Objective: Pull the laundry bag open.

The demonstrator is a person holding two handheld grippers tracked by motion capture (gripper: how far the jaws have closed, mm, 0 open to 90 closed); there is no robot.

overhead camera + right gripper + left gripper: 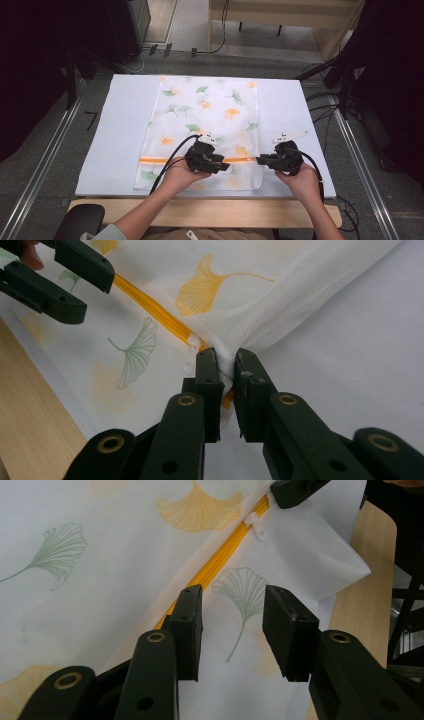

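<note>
Covering the middle of the white tabletop (120, 130), a ginkgo-print mesh bag (210, 115) lay flat, its orange zipper (160, 159) seemingly shut, pull (193, 342) at 3 o'clock. Right gripper (226, 362) pinched the bag's edge there; left gripper (232, 615), fingers wide, hovered over the zipper, unzipping not yet begun.

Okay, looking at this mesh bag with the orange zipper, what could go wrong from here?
1. The right gripper pinches only a thin fold of the mesh bag at its edge by the zipper's end, so the fabric may slip free under tension.
2. The left gripper is open over the orange zipper, away from the white pull tab; closing here would probably grab fabric, not the tab.
</note>
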